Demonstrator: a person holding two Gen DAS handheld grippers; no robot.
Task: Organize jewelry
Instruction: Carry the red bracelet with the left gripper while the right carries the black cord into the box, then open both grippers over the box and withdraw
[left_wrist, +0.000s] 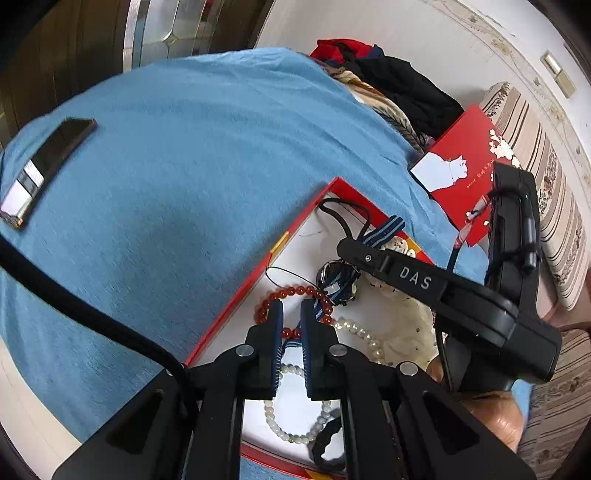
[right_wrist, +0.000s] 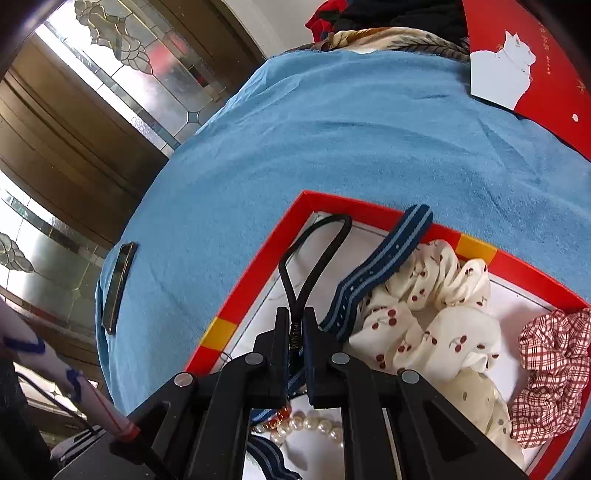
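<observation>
A red-rimmed box (left_wrist: 258, 273) (right_wrist: 258, 273) with a white floor lies on the blue cloth. It holds a red bead bracelet (left_wrist: 291, 293), pearl strands (left_wrist: 360, 334) (right_wrist: 314, 424), a pale bead bracelet (left_wrist: 280, 424), a blue striped band (left_wrist: 384, 230) (right_wrist: 380, 266), a watch (left_wrist: 338, 280), a cherry scrunchie (right_wrist: 428, 314) and a plaid scrunchie (right_wrist: 554, 365). My left gripper (left_wrist: 291, 317) hovers over the red beads, jaws slightly apart, empty. My right gripper (right_wrist: 295, 325) is shut on a black cord hair tie (right_wrist: 314, 251), whose loop lies toward the box's far corner.
A phone (left_wrist: 55, 155) (right_wrist: 120, 284) lies on the blue cloth at the left. The red box lid with a white cat (left_wrist: 465, 173) (right_wrist: 524, 62) rests beyond the box. Clothes (left_wrist: 391, 85) are piled at the back. A black cable (left_wrist: 81, 314) crosses the left.
</observation>
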